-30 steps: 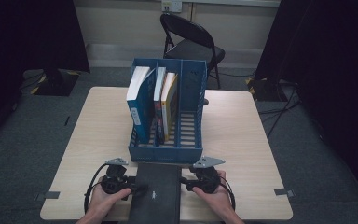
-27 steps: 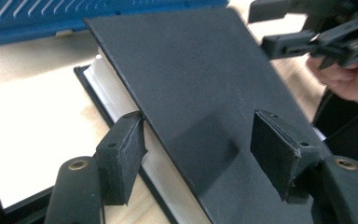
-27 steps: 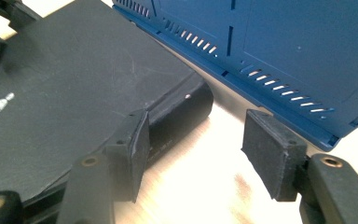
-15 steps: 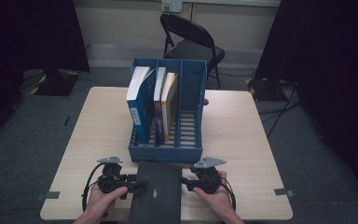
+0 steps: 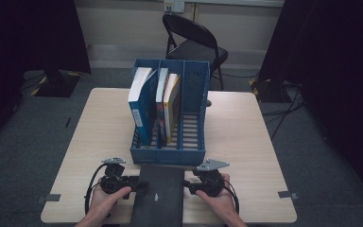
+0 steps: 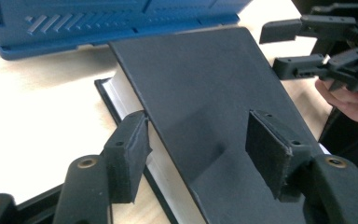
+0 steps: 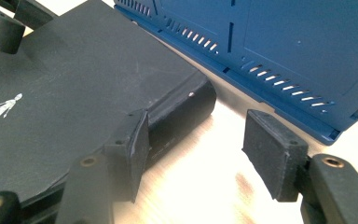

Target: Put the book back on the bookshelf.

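As viewed from above, note black book [image 5: 158, 198] lying flat at near edge of table [image 5: 246, 142], far end just beside front wall of blue rack [image 5: 168, 156]; note left and middle compartments of that rack occupied by upright books [image 5: 144, 101], right compartment [image 5: 194, 125] vacant; record left gripper [image 5: 139, 183] at book's left side as released, jaws having just been closing yet not clenched, one pad low beside the page edge, the other above the cover, cover's edge between them; record right gripper [image 5: 189, 185] at the spine side as likewise released, one pad just beside the spine, the other over bare table, nothing between; judge step in hand to be taking up the book, probably for the vacant compartment; advise pushing left jaws further in and closing on the full thickness, not on the cover alone, which appears in the left gripper view to ride up off the pages; advise shifting right gripper until spine sits between both pads; close both firmly before lifting; keep book level, then tip upright well clear of rack's front wall.
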The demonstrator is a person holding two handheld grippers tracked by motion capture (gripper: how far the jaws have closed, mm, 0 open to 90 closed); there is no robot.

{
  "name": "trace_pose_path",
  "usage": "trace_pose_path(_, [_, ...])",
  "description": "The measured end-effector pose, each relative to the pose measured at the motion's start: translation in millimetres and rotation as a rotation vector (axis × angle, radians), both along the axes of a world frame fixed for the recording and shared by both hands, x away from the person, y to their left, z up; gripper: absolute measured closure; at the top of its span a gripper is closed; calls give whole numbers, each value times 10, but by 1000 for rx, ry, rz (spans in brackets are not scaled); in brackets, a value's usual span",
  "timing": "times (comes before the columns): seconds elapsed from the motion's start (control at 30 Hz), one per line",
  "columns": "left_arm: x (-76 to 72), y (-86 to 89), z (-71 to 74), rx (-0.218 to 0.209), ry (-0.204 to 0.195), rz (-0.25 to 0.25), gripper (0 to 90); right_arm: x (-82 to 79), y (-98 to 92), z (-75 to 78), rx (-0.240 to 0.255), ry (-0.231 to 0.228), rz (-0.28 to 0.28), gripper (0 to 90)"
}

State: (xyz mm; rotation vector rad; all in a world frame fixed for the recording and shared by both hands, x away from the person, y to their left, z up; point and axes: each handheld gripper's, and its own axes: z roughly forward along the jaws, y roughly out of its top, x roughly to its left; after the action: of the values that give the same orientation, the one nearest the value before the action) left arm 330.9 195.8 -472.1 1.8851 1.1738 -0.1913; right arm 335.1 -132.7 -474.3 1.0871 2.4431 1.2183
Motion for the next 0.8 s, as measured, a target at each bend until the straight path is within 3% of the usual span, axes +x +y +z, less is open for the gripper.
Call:
trace_pose_path(0.03, [-3,-17,-4,34,-8,-4,374,2,-1,0,0,1,1,402])
trace_pose_path(0.07, [-12,-43,-12,94,-32,-6,369,4,-1,0,0,1,2,401])
trace_pose_path(0.1, [-6,-50,-23,98,-18,-10,312,4,-1,1,-1,1,3,399])
trace_pose_path(0.13, [-6,-50,-23,98,-18,-10,309,4,-1,1,-1,1,3,399])
trace_pose_path(0.17, [1,-44,-36,66,0,-18,309,3,1,2,-5,1,2,395])
trace_pose_path(0.2, [-2,-55,-40,44,11,-37,376,-2,5,3,-6,-2,-1,395])
trace_pose_path(0.3, [-28,-92,-14,75,-15,-45,373,6,1,2,-6,2,0,389])
trace_pose_path(0.37, [-23,-42,-5,20,1,-31,377,5,1,3,-6,2,0,392])
trace_pose_path(0.53, [-55,19,84,-74,-36,-24,405,4,-8,6,-9,1,0,394])
trace_pose_path(0.63, [-57,36,150,-183,-48,-44,465,2,-7,7,-9,2,0,398])
trace_pose_path(0.67, [-72,7,191,-188,-41,-41,471,0,-3,7,-9,3,0,396])
trace_pose_path(0.8, [-149,-97,239,-111,-59,-2,400,5,-5,6,-9,3,0,393])
